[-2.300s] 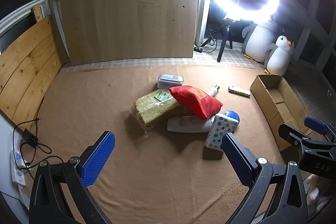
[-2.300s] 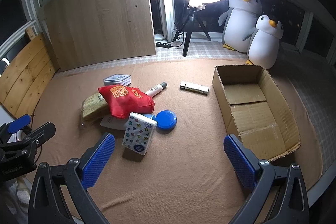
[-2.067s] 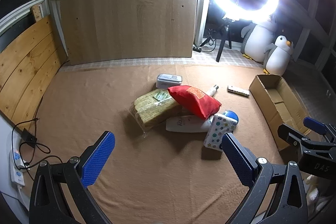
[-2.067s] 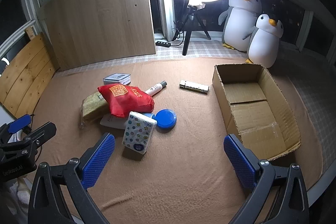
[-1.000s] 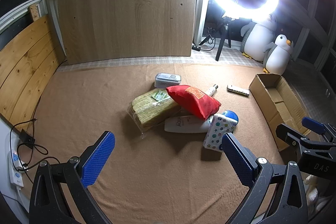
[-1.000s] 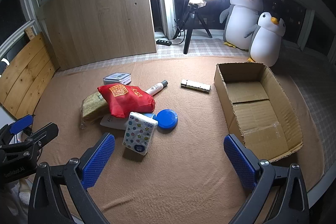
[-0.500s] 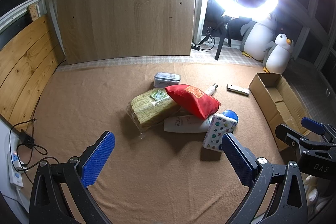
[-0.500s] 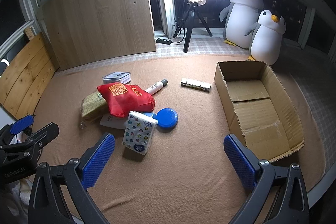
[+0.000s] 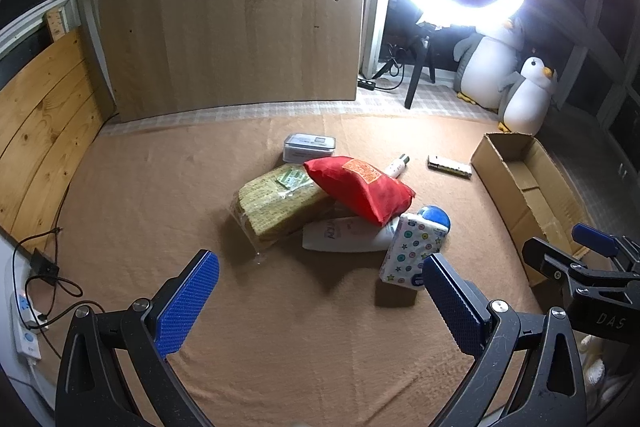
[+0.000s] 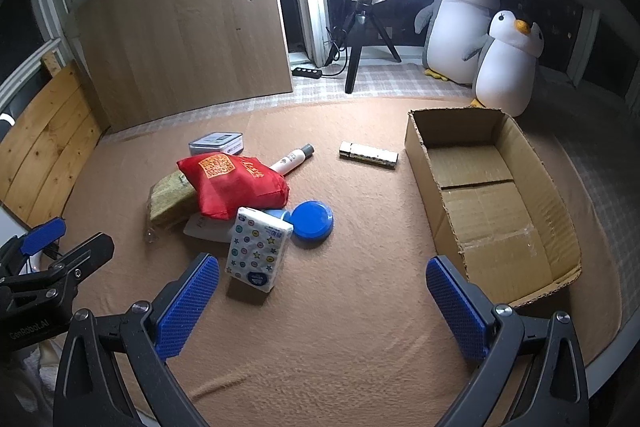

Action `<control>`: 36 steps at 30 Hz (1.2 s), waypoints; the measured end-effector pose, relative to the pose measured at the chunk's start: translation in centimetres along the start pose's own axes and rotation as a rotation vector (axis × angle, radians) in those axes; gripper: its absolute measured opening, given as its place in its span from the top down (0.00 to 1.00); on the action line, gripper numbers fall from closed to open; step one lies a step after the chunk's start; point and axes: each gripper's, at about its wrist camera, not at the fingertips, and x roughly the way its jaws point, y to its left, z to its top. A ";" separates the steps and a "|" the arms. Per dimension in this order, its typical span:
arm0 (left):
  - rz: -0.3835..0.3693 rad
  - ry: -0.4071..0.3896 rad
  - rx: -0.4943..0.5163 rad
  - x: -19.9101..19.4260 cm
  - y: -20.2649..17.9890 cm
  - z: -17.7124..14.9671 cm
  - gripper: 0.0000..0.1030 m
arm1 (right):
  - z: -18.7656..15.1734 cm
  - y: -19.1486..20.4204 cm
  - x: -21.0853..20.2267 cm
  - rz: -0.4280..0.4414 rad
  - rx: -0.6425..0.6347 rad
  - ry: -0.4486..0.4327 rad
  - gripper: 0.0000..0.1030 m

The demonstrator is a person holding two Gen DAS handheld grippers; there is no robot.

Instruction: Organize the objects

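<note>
A pile lies mid-mat: a red bag [image 9: 360, 187] [image 10: 236, 183] over a green-brown packet [image 9: 276, 203] [image 10: 170, 201], a white tube [image 9: 344, 241], a blue round lid [image 10: 312, 219] and a patterned tissue pack [image 9: 412, 251] [image 10: 258, 251]. A grey tin [image 9: 308, 147] [image 10: 216, 143], a small white bottle [image 10: 292, 159] and a flat bar [image 10: 368, 155] lie behind. An open, empty cardboard box [image 10: 552, 187] [image 9: 520, 183] sits right. My left gripper [image 9: 320, 301] and right gripper [image 10: 322, 301] are open, empty, held above the near mat.
A ring light on a tripod [image 10: 360, 39] and two plush penguins [image 10: 508, 67] stand behind the mat. A wooden board [image 9: 232, 27] leans at the back. A power strip with cables [image 9: 28, 319] lies at the left edge.
Both views have drifted slightly, the pile sitting a little lower left in the left wrist view and the box shifting right in the right wrist view. Both grippers stay open and empty.
</note>
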 end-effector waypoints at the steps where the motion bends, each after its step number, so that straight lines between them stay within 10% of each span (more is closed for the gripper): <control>1: -0.001 0.003 0.001 0.1 -0.1 0.1 0.00 | 0.0 -0.1 0.1 0.000 0.001 0.002 0.00; 20: -0.076 0.083 0.018 6.4 -3.0 0.3 0.05 | 1.2 -3.9 2.8 0.058 0.040 0.060 0.00; 36: -0.155 0.143 0.003 13.3 -7.3 2.5 0.68 | 3.5 -7.5 6.0 0.147 0.059 0.114 0.22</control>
